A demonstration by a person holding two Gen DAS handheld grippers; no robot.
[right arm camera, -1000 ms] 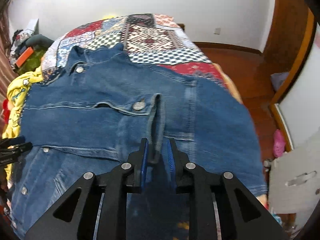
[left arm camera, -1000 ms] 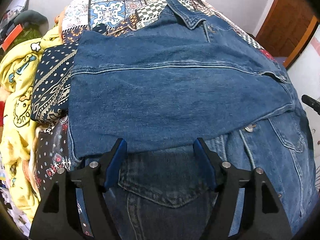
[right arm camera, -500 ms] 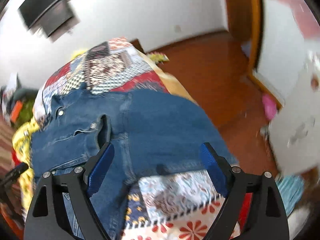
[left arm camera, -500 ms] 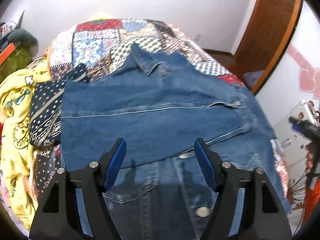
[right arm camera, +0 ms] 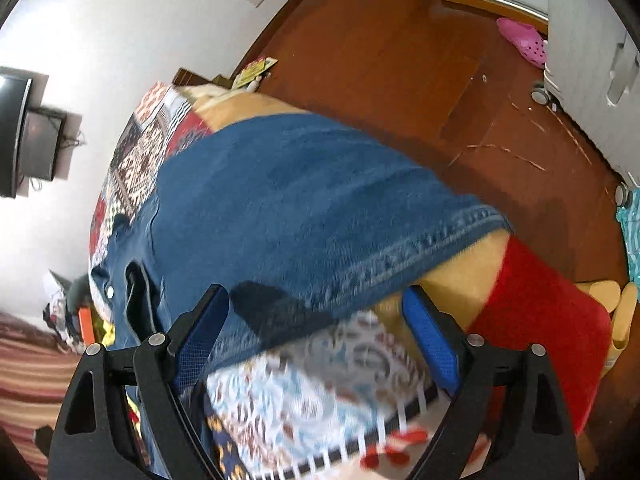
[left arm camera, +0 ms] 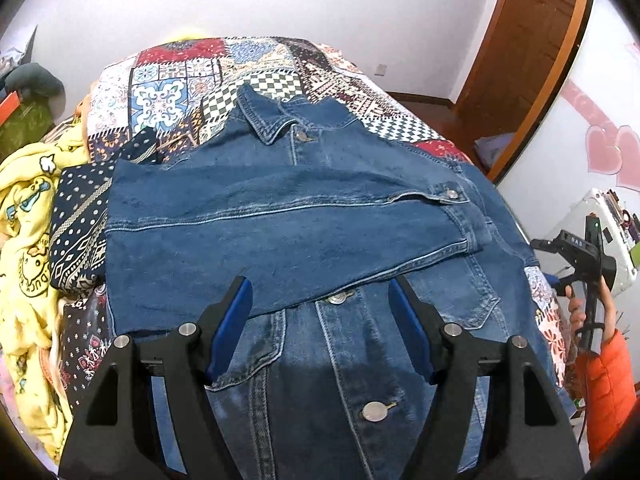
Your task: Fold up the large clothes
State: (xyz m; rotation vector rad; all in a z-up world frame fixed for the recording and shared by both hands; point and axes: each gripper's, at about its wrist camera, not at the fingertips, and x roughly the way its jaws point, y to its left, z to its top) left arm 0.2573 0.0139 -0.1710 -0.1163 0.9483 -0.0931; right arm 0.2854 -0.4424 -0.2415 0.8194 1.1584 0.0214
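Denim jacket mid-frame on patchwork bedspread, sleeve folded across, left gripper spread empty at bottom, right gripper likewise spread.

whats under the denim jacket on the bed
The denim jacket lies on a patchwork quilt, which shows around its collar and sides. A dark dotted cloth pokes out at its left edge. Whatever lies under the jacket's middle is covered.

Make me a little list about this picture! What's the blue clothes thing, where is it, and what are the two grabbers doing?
clothing: denim jacket
lies on: patchwork quilt
fold: one sleeve laid across the front
left gripper: open, above the jacket, holding nothing
right gripper: open, near the jacket's edge, holding nothing
beside: yellow cartoon garment
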